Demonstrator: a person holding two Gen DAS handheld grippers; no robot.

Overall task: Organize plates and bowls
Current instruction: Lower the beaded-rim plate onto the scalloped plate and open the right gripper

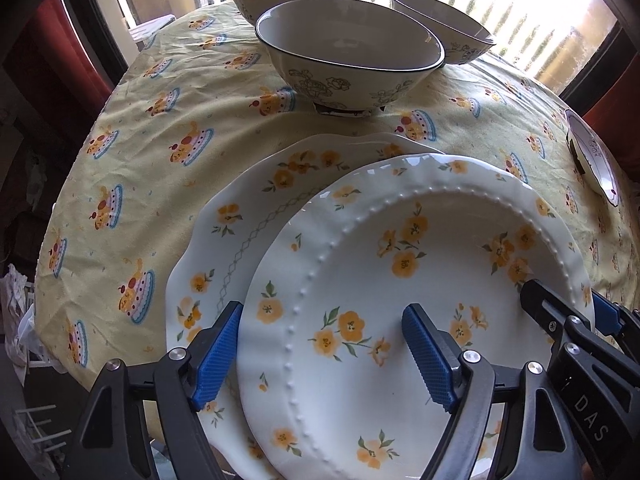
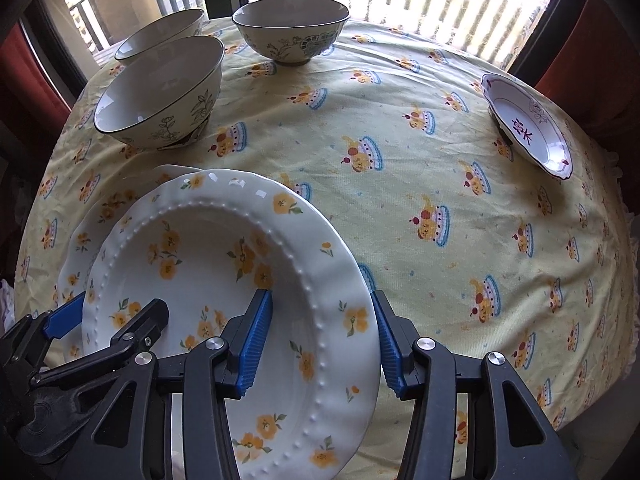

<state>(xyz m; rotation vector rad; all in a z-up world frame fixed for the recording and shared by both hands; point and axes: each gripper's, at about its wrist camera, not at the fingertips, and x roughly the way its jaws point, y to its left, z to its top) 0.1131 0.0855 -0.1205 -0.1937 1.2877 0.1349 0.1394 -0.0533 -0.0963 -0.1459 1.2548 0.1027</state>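
Both tools straddle the upper plate (image 2: 224, 280) rim – left tool (image 1: 324, 356) spread, right tool (image 2: 320, 344) pinching it

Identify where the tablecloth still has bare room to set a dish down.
Free: the wide stretch between the stacked yellow-flower plates, the small red-trimmed dish and the far bowl. Crowded: the corner with the two bowls behind the plates.

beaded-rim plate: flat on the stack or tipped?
Tipped. The beaded plate overlaps the larger floral plate, offset; its right rim stands clear of the tablecloth, between the right gripper's fingers.
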